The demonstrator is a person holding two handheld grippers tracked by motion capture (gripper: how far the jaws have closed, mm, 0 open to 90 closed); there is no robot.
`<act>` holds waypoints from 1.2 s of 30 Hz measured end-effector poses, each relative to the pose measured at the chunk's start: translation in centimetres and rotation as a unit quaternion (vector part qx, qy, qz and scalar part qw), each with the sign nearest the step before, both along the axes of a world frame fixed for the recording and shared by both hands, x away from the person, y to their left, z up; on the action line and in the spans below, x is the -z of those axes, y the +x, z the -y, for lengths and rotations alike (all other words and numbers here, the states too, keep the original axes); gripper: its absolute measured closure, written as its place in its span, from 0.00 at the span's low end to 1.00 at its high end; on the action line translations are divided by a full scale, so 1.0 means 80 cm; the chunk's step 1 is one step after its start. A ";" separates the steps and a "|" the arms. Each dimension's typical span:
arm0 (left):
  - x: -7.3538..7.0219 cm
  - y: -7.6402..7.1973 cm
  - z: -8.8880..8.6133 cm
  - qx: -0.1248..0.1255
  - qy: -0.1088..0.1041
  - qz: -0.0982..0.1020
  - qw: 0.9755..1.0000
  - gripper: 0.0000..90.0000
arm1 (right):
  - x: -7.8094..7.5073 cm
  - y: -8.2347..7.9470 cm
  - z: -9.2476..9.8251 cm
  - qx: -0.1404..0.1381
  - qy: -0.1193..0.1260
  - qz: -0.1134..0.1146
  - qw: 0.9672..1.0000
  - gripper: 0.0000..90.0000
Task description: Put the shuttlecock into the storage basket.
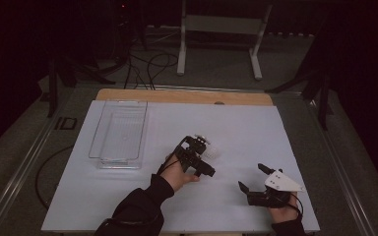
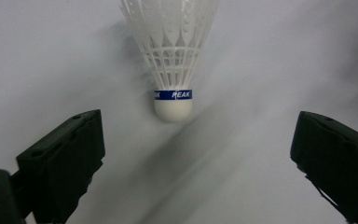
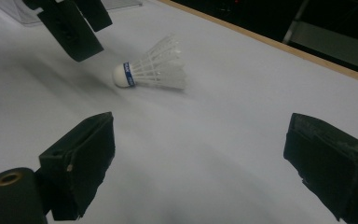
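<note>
A white sheet covers most of the table, whose bare wooden edge shows along the top of the sheet in the high view. Around it the room is dark: grey floor, black cables at upper centre, and a pale metal frame on two legs at the top.

A clear tray lies on the sheet at centre left. The shuttlecock lies on its side near the middle of the sheet, white with a blue band.

The left gripper hangs just above and short of its cork tip, jaws spread wide, nothing between them. The right gripper, at lower right, rests well apart, jaws also released and empty.
</note>
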State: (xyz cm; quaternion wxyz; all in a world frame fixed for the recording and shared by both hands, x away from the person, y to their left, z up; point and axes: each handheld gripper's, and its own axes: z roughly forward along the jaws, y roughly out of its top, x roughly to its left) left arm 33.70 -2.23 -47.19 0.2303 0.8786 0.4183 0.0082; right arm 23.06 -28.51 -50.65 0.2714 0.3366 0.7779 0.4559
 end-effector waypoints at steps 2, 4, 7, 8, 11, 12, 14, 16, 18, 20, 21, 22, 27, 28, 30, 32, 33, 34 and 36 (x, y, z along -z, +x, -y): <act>0.003 0.003 0.000 -0.002 -0.008 -0.007 1.000 0.07 | 0.000 0.000 0.000 -0.001 -0.001 0.000 1.000 0.10; 0.007 0.006 0.000 -0.009 -0.010 -0.009 1.000 0.07 | 0.000 0.000 0.000 -0.001 -0.001 0.000 1.000 0.10; 0.013 0.012 -0.002 -0.018 -0.010 -0.012 1.000 0.12 | 0.000 0.000 0.000 -0.001 -0.001 -0.001 1.000 0.10; 0.013 0.012 -0.002 -0.018 -0.010 -0.012 1.000 0.14 | 0.000 0.000 0.000 -0.001 -0.001 -0.001 1.000 0.10; 0.017 0.015 -0.001 -0.019 -0.004 -0.011 1.000 0.17 | 0.001 0.000 0.000 -0.001 0.000 -0.002 1.000 0.10; 0.018 0.016 -0.001 -0.018 -0.005 -0.011 1.000 0.19 | 0.001 0.001 0.000 -0.002 -0.001 -0.002 1.000 0.10; 0.021 0.016 0.001 -0.018 -0.005 -0.015 1.000 0.20 | 0.001 0.001 0.000 -0.002 -0.001 -0.002 1.000 0.10; 0.025 0.015 0.004 -0.016 -0.001 -0.019 1.000 0.25 | 0.001 0.000 0.000 -0.001 -0.001 -0.002 1.000 0.10; 0.031 0.014 0.008 -0.011 0.007 -0.023 1.000 0.31 | 0.000 0.000 0.000 -0.001 -0.001 0.000 1.000 0.10; 0.032 0.015 0.009 -0.014 0.011 -0.025 1.000 0.31 | 0.000 0.000 0.000 -0.001 0.000 0.001 1.000 0.10; 0.034 0.015 0.009 -0.015 0.017 -0.023 0.999 0.33 | 0.000 0.000 0.000 -0.001 -0.001 0.001 1.000 0.10; 0.037 0.016 0.010 -0.017 0.021 -0.023 0.999 0.35 | 0.000 0.000 0.000 -0.001 -0.001 0.001 1.000 0.10; 0.038 0.016 0.014 -0.016 0.024 -0.020 0.999 0.43 | 0.001 0.000 0.000 -0.002 -0.001 -0.001 1.000 0.10; 0.039 0.017 0.015 -0.018 0.025 -0.020 0.999 0.43 | 0.001 0.000 0.000 -0.002 -0.001 -0.001 1.000 0.10; 0.039 0.018 0.016 -0.017 0.031 -0.019 0.999 0.46 | 0.001 0.000 -0.001 -0.001 -0.002 0.000 1.000 0.10; 0.041 0.020 0.018 -0.017 0.031 -0.021 0.999 0.51 | 0.000 0.000 -0.001 -0.001 -0.001 0.000 1.000 0.10; 0.042 0.021 0.019 -0.019 0.035 -0.019 0.999 0.53 | 0.000 0.000 -0.001 -0.001 -0.001 0.000 1.000 0.10; 0.042 0.021 0.019 -0.019 0.035 -0.019 0.999 0.54 | 0.000 0.000 -0.001 -0.001 -0.001 0.000 1.000 0.10; 0.043 0.022 0.019 -0.020 0.034 -0.021 0.999 0.54 | 0.000 0.000 0.000 -0.002 -0.001 0.000 1.000 0.10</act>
